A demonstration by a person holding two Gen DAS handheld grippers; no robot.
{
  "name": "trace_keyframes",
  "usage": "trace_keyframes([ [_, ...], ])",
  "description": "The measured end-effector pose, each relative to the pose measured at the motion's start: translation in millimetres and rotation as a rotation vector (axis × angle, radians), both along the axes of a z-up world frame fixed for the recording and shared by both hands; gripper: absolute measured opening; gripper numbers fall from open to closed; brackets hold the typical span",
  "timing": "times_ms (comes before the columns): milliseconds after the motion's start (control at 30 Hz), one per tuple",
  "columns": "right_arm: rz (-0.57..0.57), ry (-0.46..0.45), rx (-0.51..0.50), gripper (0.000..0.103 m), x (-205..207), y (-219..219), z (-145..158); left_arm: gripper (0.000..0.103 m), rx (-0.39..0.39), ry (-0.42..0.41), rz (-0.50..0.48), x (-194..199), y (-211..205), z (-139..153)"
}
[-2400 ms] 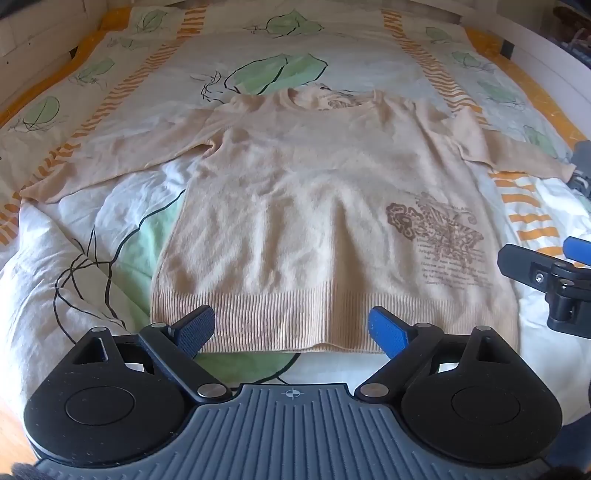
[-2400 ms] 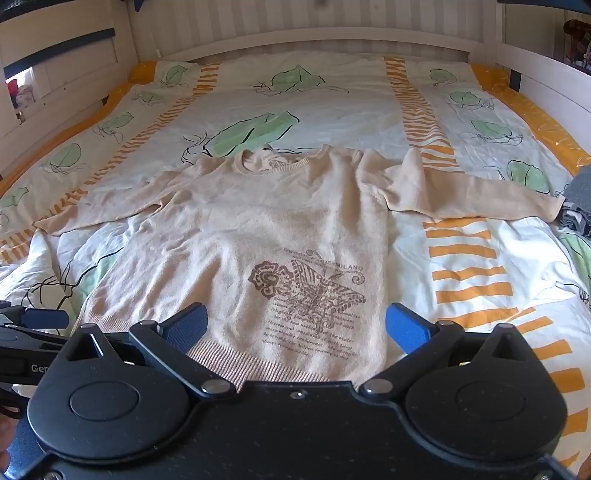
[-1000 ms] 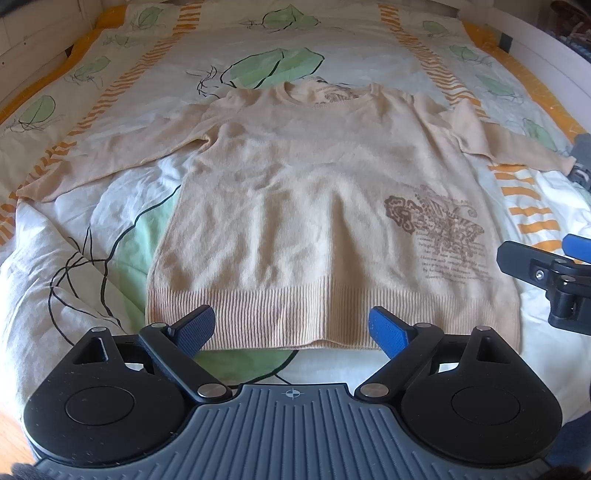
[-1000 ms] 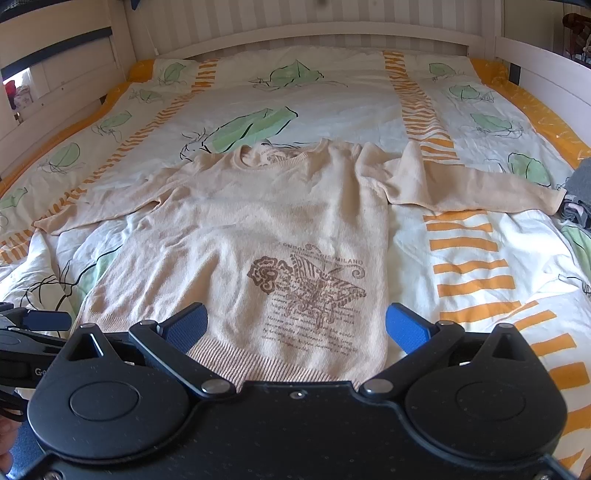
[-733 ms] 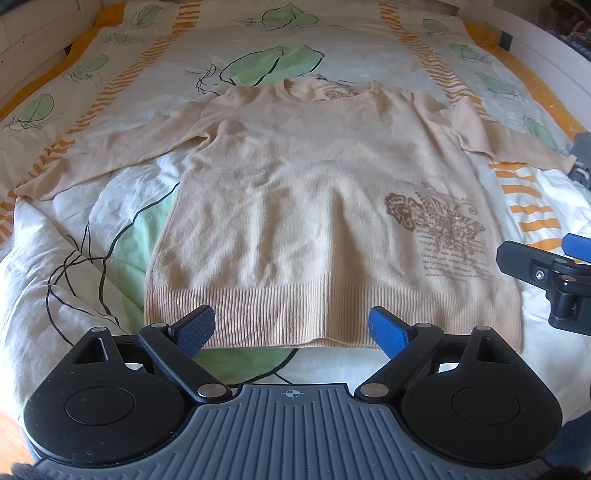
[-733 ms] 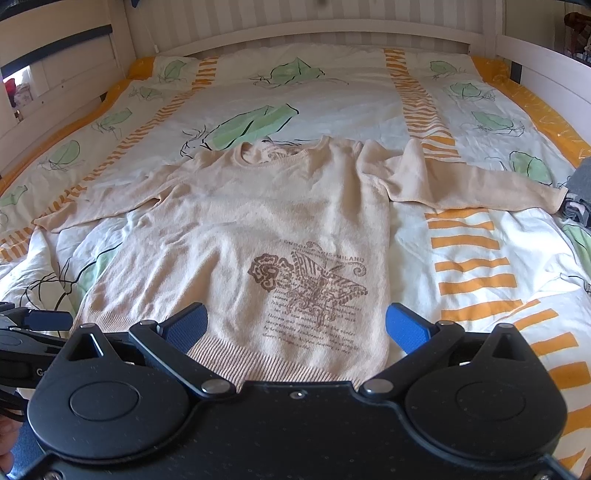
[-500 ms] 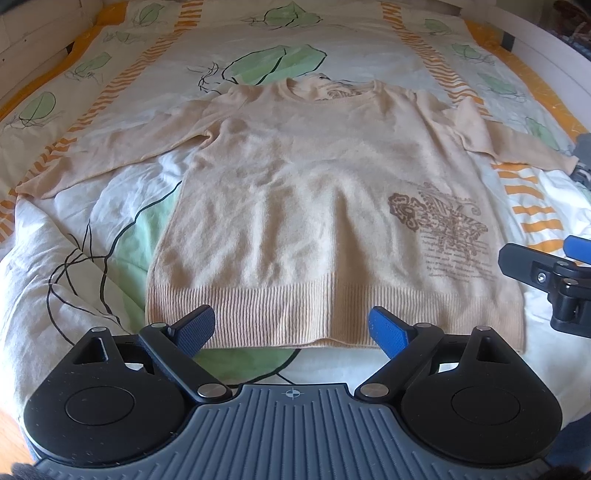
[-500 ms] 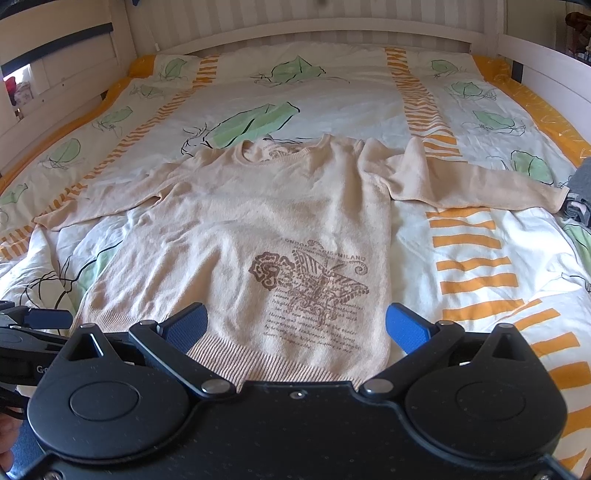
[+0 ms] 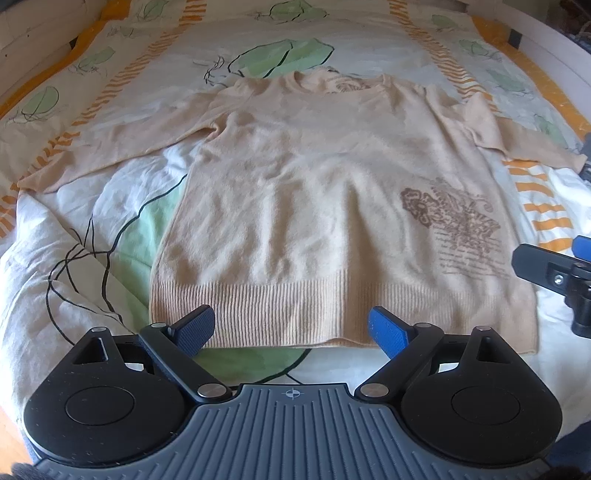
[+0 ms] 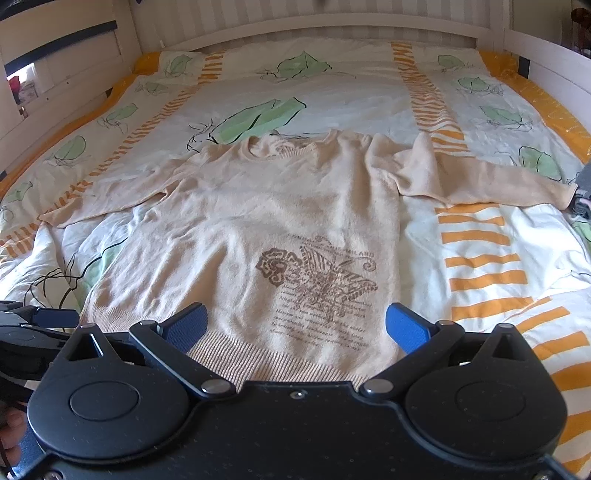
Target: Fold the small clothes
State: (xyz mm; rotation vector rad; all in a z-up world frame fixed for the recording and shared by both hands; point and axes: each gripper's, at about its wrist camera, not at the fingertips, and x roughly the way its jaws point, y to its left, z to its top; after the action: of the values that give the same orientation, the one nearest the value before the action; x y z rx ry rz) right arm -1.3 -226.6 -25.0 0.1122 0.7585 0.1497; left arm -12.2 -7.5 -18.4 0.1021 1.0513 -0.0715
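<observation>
so folding hasn't begun: my left gripper [image 9: 291, 329] and right gripper [image 10: 297, 326] hover wide open, empty, above the flat sweater's [image 9: 314, 192] hem; next i'd pinch a sleeve inward.

A white cotton bedspread printed with green leaves and orange striped bands [image 10: 332, 99] covers the whole bed, creased toward its left edge. A white wooden slatted headboard [image 10: 303, 22] runs along the far edge, and white wooden side rails [image 10: 546, 55] line both long edges. A small grey item [image 10: 583, 192] lies at the right edge, too cropped to identify.
</observation>
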Motion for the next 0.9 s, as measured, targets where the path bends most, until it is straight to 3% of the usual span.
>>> trace_keyframes([
  [233, 0.016, 0.030, -0.008, 0.102, 5, 3, -6, 0.091, -0.012, 0.035, 0.018, 6, 7, -11],
  [567, -0.012, 0.178, 0.066, 0.102, 18, -9, -30, 0.090, -0.039, 0.059, 0.028, 15, 25, -23],
  [733, -0.050, 0.239, 0.043, 0.102, 25, -19, -40, 0.090, -0.052, 0.046, 0.063, 23, 57, -25],
  [800, -0.050, 0.244, 0.029, 0.099, 28, -23, -44, 0.090, -0.048, 0.032, 0.087, 27, 70, -26],
  [867, -0.048, 0.261, 0.043, 0.086, 30, -29, -50, 0.090, -0.022, 0.007, 0.109, 32, 83, -27],
  [900, -0.051, 0.274, 0.051, 0.085, 32, -31, -53, 0.090, -0.007, 0.002, 0.113, 34, 87, -28],
])
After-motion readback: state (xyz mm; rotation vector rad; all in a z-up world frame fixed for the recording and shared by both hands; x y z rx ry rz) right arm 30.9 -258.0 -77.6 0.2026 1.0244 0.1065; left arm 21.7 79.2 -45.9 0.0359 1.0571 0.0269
